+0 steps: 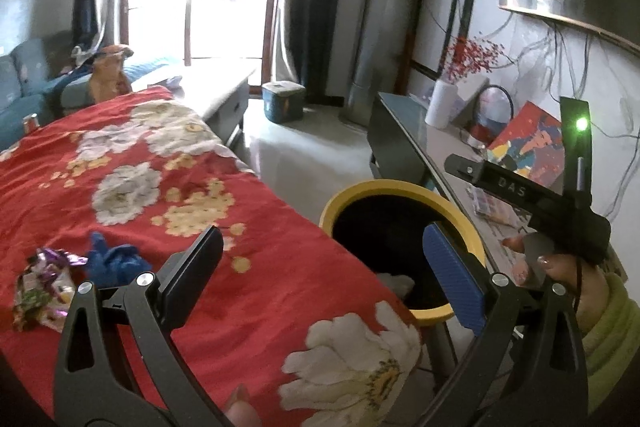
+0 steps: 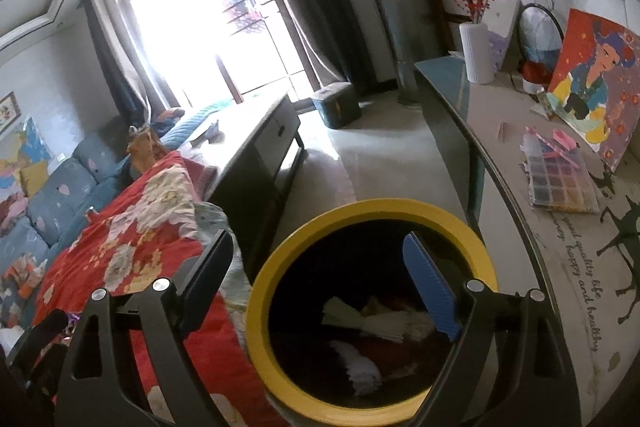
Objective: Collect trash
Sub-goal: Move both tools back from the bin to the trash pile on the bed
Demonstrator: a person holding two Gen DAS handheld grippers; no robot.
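The right gripper (image 2: 320, 275) hung above the yellow-rimmed bin (image 2: 264, 291), its jaws spread wide with nothing between them. Inside the bin lay pale crumpled paper (image 2: 360, 315) and what looked like more scraps — the dark interior made them hard to sort out. The left gripper (image 1: 324, 267) also stood apart and empty, over the edge of the red floral cloth (image 1: 168, 163) beside the bin. On that cloth, to the left, a crinkled foil wrapper (image 1: 44, 287) lay just beside a crumpled blue piece (image 1: 112, 259) — both still uncollected. A green-sleeved hand (image 1: 568, 275) gripped the right tool.
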